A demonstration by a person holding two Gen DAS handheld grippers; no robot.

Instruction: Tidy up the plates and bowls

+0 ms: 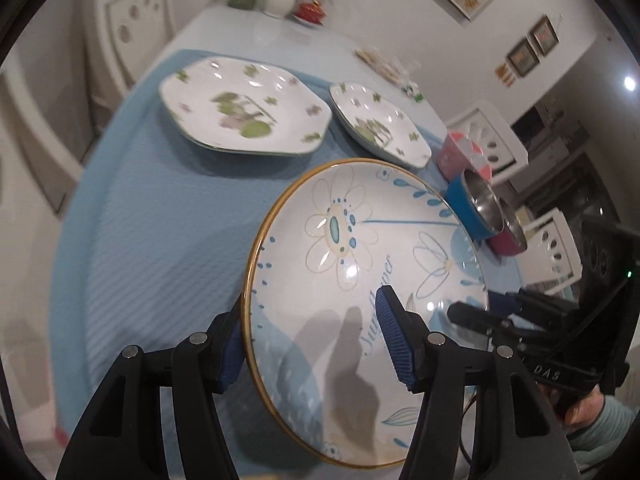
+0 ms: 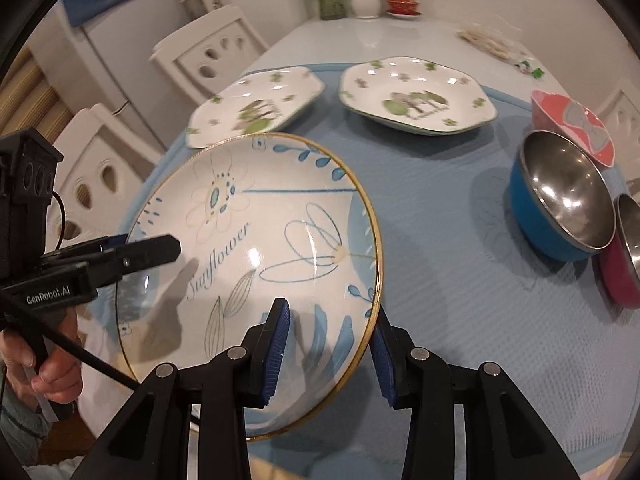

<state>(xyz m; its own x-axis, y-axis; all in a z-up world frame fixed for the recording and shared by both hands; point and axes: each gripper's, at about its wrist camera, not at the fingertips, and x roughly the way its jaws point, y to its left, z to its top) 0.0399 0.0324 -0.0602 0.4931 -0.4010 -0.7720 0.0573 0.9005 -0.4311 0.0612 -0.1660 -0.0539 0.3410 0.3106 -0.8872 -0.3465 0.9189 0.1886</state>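
A large round plate (image 1: pixel 352 248) (image 2: pixel 260 220) with a gold rim, blue flowers and the word "Sunflower" is held tilted above the blue cloth. My left gripper (image 1: pixel 312 352) is shut on the plate's left rim, one blue pad on top and one beneath. My right gripper (image 2: pixel 328 354) clamps the right rim the same way. Each gripper shows in the other's view: the right one (image 1: pixel 480 316), the left one (image 2: pixel 160 248). Two white octagonal plates with green prints (image 2: pixel 256 108) (image 2: pixel 416 96) lie flat farther back.
At the right stand a pink bowl (image 2: pixel 572 128), a blue bowl with a steel inside (image 2: pixel 560 196) and a magenta one (image 2: pixel 624 260). The blue cloth (image 2: pixel 440 280) covers the near table. A vase (image 2: pixel 364 0) and red cup (image 2: pixel 404 2) sit far back. White chairs (image 2: pixel 208 56) surround the table.
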